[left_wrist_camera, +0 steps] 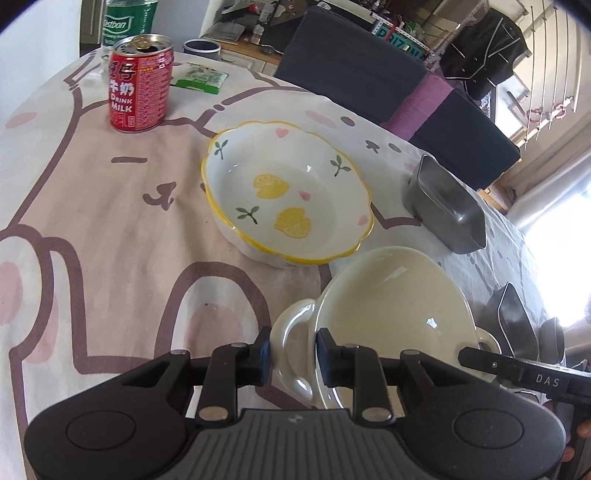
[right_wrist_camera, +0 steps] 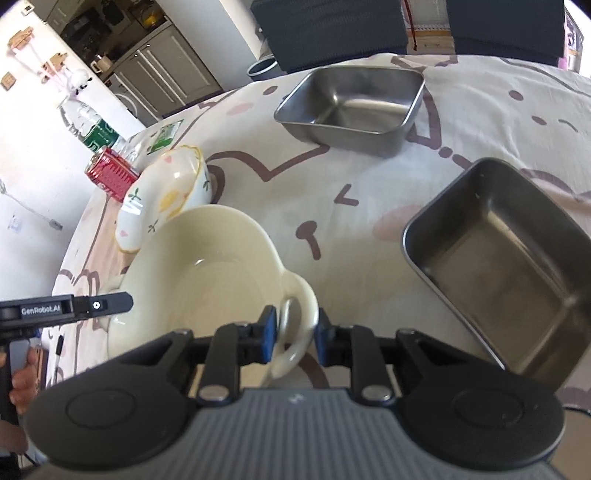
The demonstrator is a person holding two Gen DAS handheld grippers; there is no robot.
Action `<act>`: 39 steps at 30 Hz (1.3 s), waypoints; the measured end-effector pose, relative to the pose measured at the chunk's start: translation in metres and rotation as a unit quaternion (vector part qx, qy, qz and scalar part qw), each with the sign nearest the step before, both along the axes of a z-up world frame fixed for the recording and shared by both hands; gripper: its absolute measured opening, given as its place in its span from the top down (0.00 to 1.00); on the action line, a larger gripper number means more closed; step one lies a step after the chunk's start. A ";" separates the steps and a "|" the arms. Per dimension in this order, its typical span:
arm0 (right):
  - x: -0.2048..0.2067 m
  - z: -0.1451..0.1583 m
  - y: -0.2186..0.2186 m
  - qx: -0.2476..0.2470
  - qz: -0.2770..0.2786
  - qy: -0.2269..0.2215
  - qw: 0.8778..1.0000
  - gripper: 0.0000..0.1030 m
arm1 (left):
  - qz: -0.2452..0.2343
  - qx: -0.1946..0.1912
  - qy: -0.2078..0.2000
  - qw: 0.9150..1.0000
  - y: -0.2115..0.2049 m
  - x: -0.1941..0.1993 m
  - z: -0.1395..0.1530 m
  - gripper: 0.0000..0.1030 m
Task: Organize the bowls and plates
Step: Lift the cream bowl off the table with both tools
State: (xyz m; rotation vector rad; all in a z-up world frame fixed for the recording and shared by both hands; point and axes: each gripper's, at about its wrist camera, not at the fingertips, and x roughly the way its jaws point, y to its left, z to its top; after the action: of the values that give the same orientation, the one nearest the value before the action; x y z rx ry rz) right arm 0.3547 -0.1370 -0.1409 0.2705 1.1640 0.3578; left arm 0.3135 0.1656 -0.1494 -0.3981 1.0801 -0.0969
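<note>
Left wrist view: my left gripper [left_wrist_camera: 292,356] has its jaws narrowed around one loop handle of the cream two-handled bowl [left_wrist_camera: 391,314], pads right at the handle's sides; looks gripped, though full contact is hard to confirm. The bowl sits near me on the cartoon tablecloth [left_wrist_camera: 110,229], empty. Just beyond it, close but apart, is the scalloped yellow-rimmed bowl [left_wrist_camera: 288,192] with heart and sprout prints, also empty. A steel rectangular tin [left_wrist_camera: 447,206] stands to the right; a red milk drink can [left_wrist_camera: 141,83], opened, and a green-label water bottle [left_wrist_camera: 129,22] are at the far edge. Right wrist view: my right gripper [right_wrist_camera: 294,341] straddles the cream bowl's [right_wrist_camera: 207,277] opposite handle, jaws partly closed, pads beside the loop; a thin gap may remain on the right. Two empty steel tins, one near [right_wrist_camera: 495,280] and one far [right_wrist_camera: 351,107]. The scalloped bowl [right_wrist_camera: 162,195] is at left, touching or nearly touching the cream bowl's rim; can't tell. My judgement: glazed ceramic, stiff, fairly heavy, slick, chips easily, so hold both handles evenly and lift level, probably to nest it with the scalloped bowl.
</note>
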 end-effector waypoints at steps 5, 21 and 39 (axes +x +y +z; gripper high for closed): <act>0.002 0.003 0.007 -0.022 0.009 0.008 1.000 0.75 | -0.011 0.017 -0.001 1.000 -0.005 0.003 0.000 0.70; 0.001 0.003 0.005 -0.025 0.016 0.000 1.000 0.74 | -0.022 0.015 0.005 1.000 -0.005 0.005 -0.001 0.71; -0.002 0.006 0.009 -0.051 0.028 -0.004 0.998 0.73 | -0.033 0.027 0.000 0.999 -0.011 0.003 0.000 0.72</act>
State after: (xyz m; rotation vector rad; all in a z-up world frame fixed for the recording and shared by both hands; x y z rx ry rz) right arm 0.3526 -0.1275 -0.1351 0.1467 1.1797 0.3478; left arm 0.3160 0.1551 -0.1493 -0.3128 1.0946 -0.1261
